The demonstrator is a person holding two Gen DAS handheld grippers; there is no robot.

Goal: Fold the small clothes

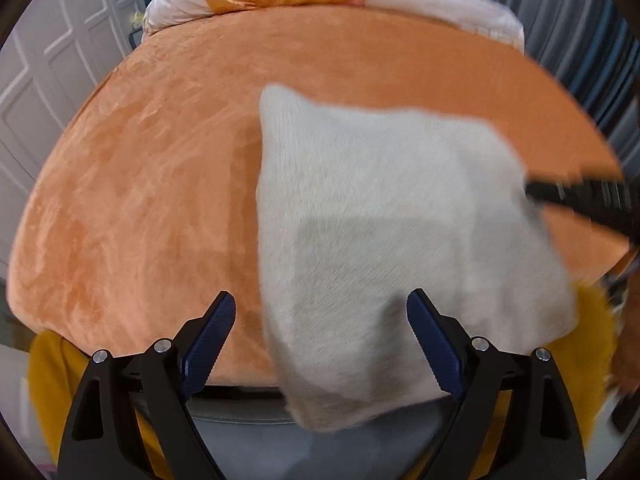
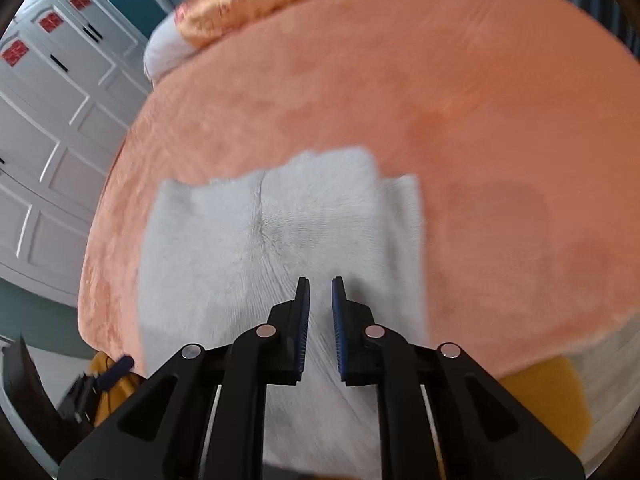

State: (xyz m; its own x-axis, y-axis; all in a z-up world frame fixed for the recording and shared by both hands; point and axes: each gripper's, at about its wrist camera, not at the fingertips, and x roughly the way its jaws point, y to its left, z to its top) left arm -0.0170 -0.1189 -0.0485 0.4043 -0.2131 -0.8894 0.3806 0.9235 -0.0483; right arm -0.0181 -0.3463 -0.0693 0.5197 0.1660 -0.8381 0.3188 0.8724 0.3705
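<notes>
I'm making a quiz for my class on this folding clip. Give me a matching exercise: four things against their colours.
Things:
1. bed cover
2. small garment
3. gripper pads
4. wardrobe doors

Colours:
a. dark blue
b. white panelled
c. orange
d. pale grey

Pairs: 1-c, 2-d, 3-a, 4-b

motion-blurred right hand-held gripper (image 1: 532, 192) at white cloth (image 1: 400, 220) edge
</notes>
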